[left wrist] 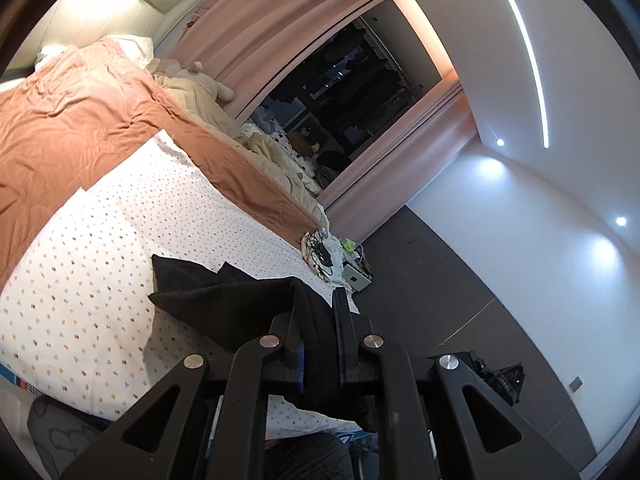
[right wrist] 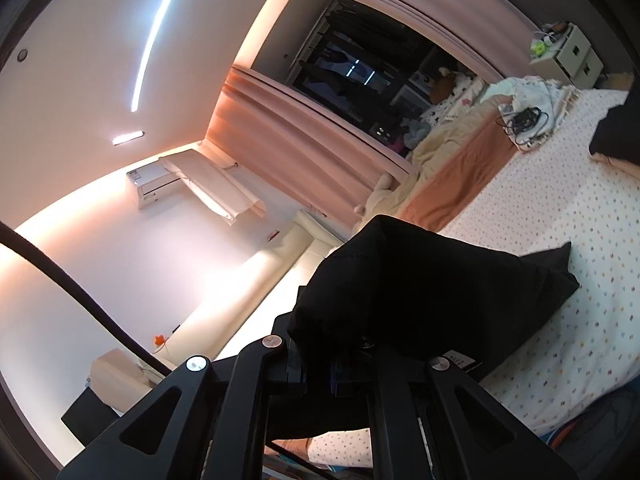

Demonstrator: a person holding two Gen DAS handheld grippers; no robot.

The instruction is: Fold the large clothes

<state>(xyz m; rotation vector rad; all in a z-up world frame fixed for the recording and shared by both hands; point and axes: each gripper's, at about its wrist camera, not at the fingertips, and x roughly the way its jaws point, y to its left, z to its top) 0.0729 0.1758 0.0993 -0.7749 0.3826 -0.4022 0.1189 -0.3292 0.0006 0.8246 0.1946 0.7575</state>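
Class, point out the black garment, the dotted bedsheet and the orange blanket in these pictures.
black garment [right wrist: 420,288]: right wrist view, middle of the bunched cloth.
dotted bedsheet [left wrist: 120,248]: left wrist view, bare patch.
orange blanket [left wrist: 80,128]: left wrist view, wrinkled middle.

so the garment [left wrist: 240,300] sits pinched in the left claw [left wrist: 318,320], spilling left onto the bed [left wrist: 100,280], with the cable pile [left wrist: 324,250] just ahead and window [left wrist: 360,92] beyond.

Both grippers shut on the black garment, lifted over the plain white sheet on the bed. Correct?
One thing is off: the sheet is not plain. It is white with small coloured dots, as the left wrist view shows. The rest holds: the left gripper and right gripper are each shut on the black garment above the bed.
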